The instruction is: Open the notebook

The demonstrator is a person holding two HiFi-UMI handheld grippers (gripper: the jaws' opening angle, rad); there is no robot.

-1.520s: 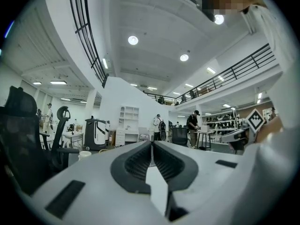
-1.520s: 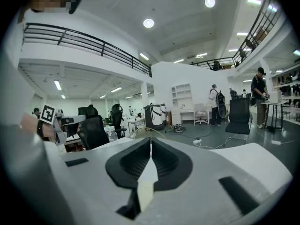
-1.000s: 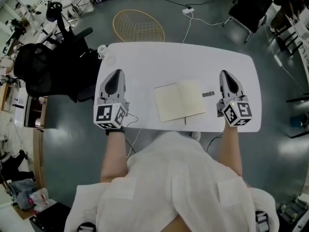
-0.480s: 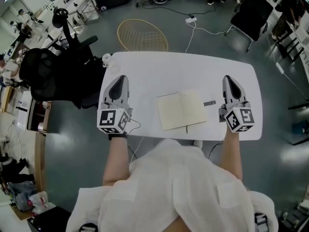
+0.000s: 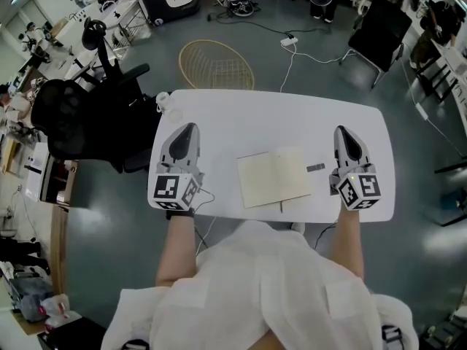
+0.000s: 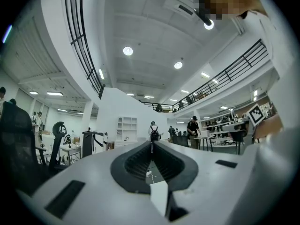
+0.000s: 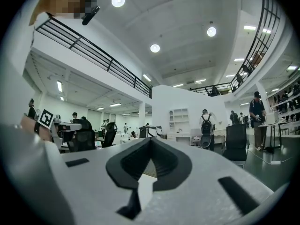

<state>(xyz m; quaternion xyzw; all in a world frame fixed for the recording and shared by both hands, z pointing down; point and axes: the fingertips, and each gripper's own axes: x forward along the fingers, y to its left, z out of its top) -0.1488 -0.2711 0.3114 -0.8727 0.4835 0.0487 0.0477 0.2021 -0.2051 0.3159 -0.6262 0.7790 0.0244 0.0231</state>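
The notebook (image 5: 273, 177) lies open on the white table (image 5: 277, 115), cream pages up, near the front edge in the middle. A small dark strip (image 5: 316, 168) lies just right of it. My left gripper (image 5: 186, 127) rests on the table well left of the notebook, jaws together and holding nothing. My right gripper (image 5: 343, 131) rests to the right of the dark strip, also shut and empty. In the left gripper view the left gripper (image 6: 151, 146) points out over the hall, tips meeting. The right gripper (image 7: 150, 142) looks the same in its own view.
A black office chair (image 5: 80, 115) stands off the table's left end. A round wicker basket (image 5: 215, 64) sits on the floor behind the table. A small white object (image 5: 162, 99) sits at the table's far left corner. Cables trail on the floor beyond.
The head view has shifted, so the table sits lower in the frame. Both grippers and the notebook keep their places on the table.
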